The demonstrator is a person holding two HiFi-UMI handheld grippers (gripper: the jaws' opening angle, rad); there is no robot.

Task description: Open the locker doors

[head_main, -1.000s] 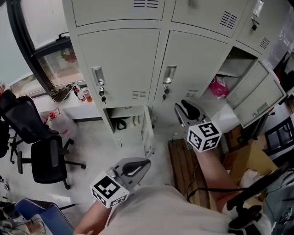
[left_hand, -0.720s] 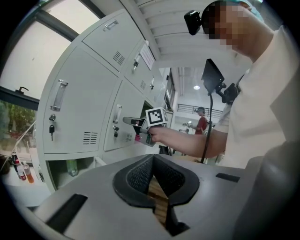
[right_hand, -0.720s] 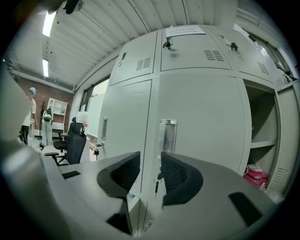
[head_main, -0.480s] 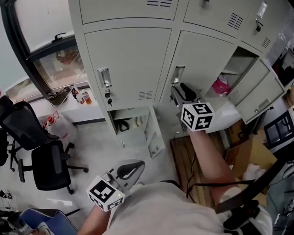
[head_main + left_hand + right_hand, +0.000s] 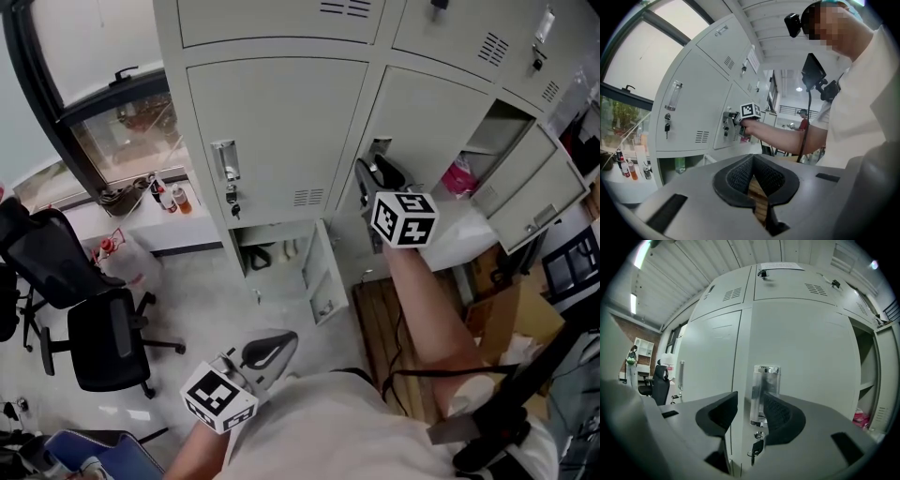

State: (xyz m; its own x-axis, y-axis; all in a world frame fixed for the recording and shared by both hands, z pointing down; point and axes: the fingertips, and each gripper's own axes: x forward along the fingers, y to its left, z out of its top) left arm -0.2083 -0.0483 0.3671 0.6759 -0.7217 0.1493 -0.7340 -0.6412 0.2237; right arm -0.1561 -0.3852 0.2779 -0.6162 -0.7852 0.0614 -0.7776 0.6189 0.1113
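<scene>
Middle locker door (image 5: 422,122) is shut, in the middle column of the locker bank. Its chrome handle (image 5: 765,394) stands between the right claw's (image 5: 751,403) jaws, which are opening. The left pad is clear of the handle; the right pad sits just beside it, and contact is hard to call.

Left claw (image 5: 752,157) hangs low by the person's torso, pressed together and empty.

Progress looks partial. The right-column door (image 5: 534,187) is already swung open with a pink bag (image 5: 459,178) inside, and the small lower door (image 5: 323,272) is ajar. The left door (image 5: 281,131) and the middle door are shut, so those are left, and the top row looks shut too.

From the head view the handle is mostly hidden behind the right claw. A key (image 5: 754,448) hangs under the handle; I can't tell whether the door is locked. The top row is cut off.
</scene>
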